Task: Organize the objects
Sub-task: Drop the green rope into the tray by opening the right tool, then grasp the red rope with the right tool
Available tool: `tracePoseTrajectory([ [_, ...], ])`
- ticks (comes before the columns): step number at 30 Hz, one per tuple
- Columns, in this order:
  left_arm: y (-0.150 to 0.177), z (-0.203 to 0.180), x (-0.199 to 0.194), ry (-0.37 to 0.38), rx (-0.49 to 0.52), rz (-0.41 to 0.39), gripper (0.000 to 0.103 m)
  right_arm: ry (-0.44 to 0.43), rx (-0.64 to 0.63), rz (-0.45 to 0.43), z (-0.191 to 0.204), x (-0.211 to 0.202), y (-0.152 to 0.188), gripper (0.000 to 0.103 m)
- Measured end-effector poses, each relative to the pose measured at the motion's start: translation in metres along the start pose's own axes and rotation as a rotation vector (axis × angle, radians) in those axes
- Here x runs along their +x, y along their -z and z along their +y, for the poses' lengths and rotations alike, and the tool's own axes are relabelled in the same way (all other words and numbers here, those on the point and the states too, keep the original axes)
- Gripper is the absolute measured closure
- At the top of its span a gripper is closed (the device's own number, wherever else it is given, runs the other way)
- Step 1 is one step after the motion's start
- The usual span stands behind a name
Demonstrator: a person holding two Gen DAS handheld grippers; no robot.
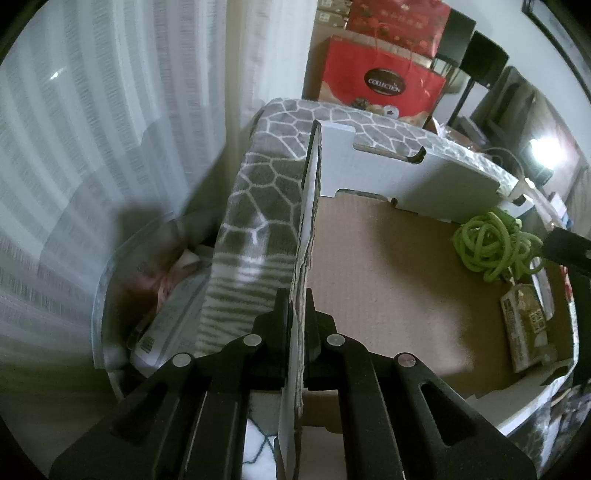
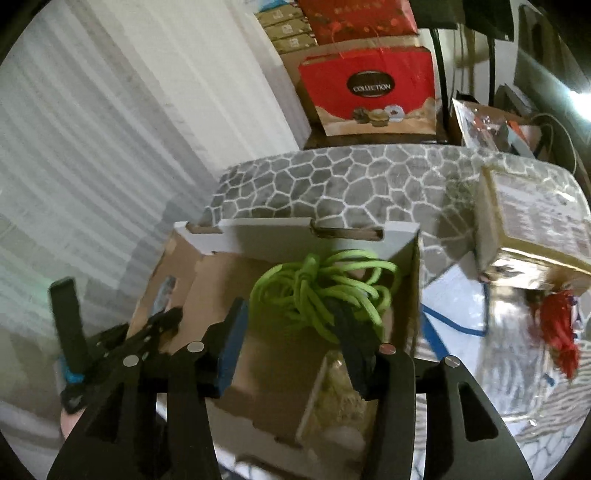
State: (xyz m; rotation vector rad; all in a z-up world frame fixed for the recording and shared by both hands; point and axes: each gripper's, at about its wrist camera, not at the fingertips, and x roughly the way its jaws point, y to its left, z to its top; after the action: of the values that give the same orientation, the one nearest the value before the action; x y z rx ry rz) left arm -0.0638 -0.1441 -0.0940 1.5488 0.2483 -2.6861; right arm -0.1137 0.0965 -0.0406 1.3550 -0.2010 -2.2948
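Along the left, a sheer white curtain (image 1: 92,147), hanging in soft pleats. Spread over the raised surface, a grey blanket (image 1: 258,184) with a pale honeycomb pattern, draping down at the near edge into wavy stripes. Down between curtain and blanket, a clear plastic tub (image 1: 122,277), holding papers (image 1: 170,325) and something pinkish, too blurred to name. Behind the blanket, a red gift bag (image 1: 384,85), reads COLLECTION on a dark oval, with sweets pictured along the bottom. Above it, a second red bag (image 1: 399,22). Beside that, stacked brown cartons (image 2: 284,29). Further right, a black stand (image 1: 480,59) and a bright light (image 1: 541,151), glaring white.
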Motion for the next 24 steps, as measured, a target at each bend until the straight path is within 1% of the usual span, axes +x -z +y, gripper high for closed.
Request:
tracePoseTrajectory([
  [3, 0.0, 0.001, 0.001, 0.001, -0.001, 0.0, 0.099, 0.01, -0.02, -0.022, -0.008, -0.02, 0.004, 0.053],
  [6, 0.0, 0.001, 0.0, -0.001, 0.0, -0.001, 0.099, 0.067, -0.037, -0.044, -0.025, -0.041, 0.008, 0.053],
  [8, 0.0, 0.001, 0.001, 0.0, 0.0, 0.0, 0.099, 0.092, -0.046, -0.038, -0.041, -0.052, 0.01, 0.053],
  [13, -0.001, 0.001, 0.0, -0.003, 0.008, 0.001, 0.099, 0.221, -0.008, -0.05, -0.09, -0.073, 0.017, 0.053],
  [15, -0.001, 0.0, 0.0, -0.01, 0.013, 0.004, 0.099, 0.272, -0.001, -0.045, -0.109, -0.075, 0.021, 0.053],
  [18, -0.002, -0.004, 0.0, -0.021, 0.022, 0.005, 0.099, 0.377, 0.007, -0.005, -0.137, -0.066, 0.024, 0.053],
  [21, -0.001, -0.01, -0.001, -0.018, 0.035, 0.008, 0.099, 0.401, 0.028, 0.005, -0.161, -0.059, 0.03, 0.053],
  [24, 0.0, -0.018, -0.001, -0.014, 0.057, 0.013, 0.099, 0.404, 0.028, 0.02, -0.172, -0.053, 0.035, 0.053],
])
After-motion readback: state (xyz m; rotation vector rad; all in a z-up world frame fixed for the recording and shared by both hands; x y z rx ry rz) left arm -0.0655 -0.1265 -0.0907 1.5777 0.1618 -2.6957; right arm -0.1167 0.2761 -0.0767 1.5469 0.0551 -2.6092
